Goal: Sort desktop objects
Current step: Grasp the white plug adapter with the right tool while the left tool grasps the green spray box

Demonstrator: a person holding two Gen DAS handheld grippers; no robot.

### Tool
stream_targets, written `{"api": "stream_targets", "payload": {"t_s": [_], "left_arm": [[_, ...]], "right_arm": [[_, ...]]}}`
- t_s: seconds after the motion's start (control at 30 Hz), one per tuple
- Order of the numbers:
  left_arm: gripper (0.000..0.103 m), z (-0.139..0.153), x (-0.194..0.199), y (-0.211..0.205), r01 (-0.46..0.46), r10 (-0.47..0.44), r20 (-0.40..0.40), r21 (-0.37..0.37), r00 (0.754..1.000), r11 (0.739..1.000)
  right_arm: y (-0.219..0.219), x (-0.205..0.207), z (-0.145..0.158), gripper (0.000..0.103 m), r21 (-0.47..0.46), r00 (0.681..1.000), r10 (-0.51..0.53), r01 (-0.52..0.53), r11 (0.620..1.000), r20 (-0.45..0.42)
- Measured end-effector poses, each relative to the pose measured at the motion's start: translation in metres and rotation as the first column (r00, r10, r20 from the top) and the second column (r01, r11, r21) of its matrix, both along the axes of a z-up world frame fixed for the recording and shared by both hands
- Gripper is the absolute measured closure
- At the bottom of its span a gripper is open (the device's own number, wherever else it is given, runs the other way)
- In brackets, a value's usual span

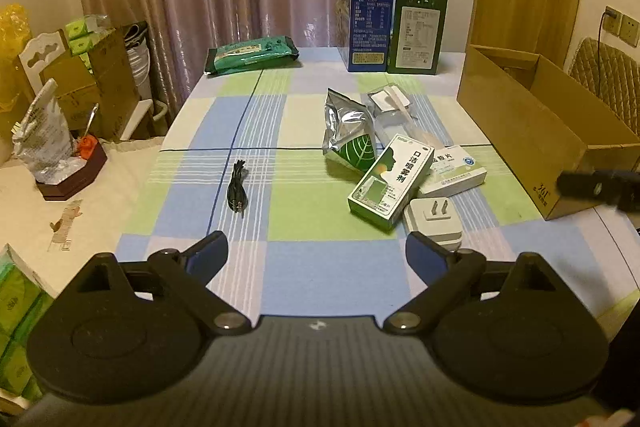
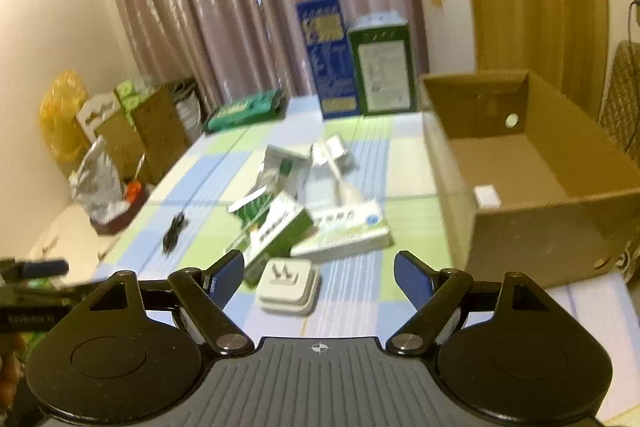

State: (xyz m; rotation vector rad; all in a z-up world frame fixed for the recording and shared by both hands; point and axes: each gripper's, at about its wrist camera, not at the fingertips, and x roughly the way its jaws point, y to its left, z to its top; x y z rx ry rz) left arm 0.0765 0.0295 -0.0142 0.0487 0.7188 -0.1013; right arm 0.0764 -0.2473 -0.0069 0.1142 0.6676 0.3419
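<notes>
A small heap of things lies on the checked tablecloth (image 1: 320, 267) a little right of the table's middle: a green-and-white spray box (image 1: 390, 181) rests tilted across a flatter white tablet box (image 1: 456, 173), with a white plug adapter (image 1: 434, 223) prongs-up just in front of them, touching the spray box's near corner. Behind the boxes a silver foil pouch (image 1: 348, 131) with a green leaf print stands crumpled, and beside it sits a clear packet (image 1: 394, 107) holding something white, its contents too small to make out. Well apart to the left, on its own, a coiled black audio cable (image 1: 238, 187) lies on a blue stripe. To the right of the heap an open cardboard box (image 2: 540, 163) sits along the table's edge, with one small white item (image 2: 487, 195) on its floor near the front wall. At the far end of the table a dark green flat pack (image 1: 252, 55) lies by the curtain, and a tall blue carton (image 1: 366, 13) stands upright touching a shorter green carton (image 1: 418, 33). The left gripper (image 1: 316, 251) hangs over the near part of the cloth with its tongs spread wide and nothing between them, the adapter just beyond its right-hand finger. The right gripper (image 2: 318, 269) hovers low over the near edge with its tongs likewise wide apart and empty, the adapter lying between and just ahead of the tips, though this view is blurred
</notes>
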Motion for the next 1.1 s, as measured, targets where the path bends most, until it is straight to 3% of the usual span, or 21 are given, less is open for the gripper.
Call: {"api": "stream_targets", "payload": {"t_s": [0.33,0.73,1.1], "left_arm": [[0.006,-0.020,0.034,0.007,0.056,-0.056,-0.016,0.019,0.998,0.998],[0.006,-0.054,0.089,0.026,0.024,-0.023,-0.059,0.016,0.998,1.000],[0.006,-0.084,0.112,0.017,0.066,-0.065,-0.073,0.013,0.995,0.998]], "right_arm": [[0.033,0.014,-0.048,0.023,-0.060,0.997,0.042,-0.046,0.997,-0.068],[0.074,0.052,-0.089,0.023,-0.105,0.990,0.084,-0.096,0.990,-0.113],[0.093,0.075,-0.125,0.023,-0.180,0.991,0.049,-0.071,0.981,-0.127]]}}
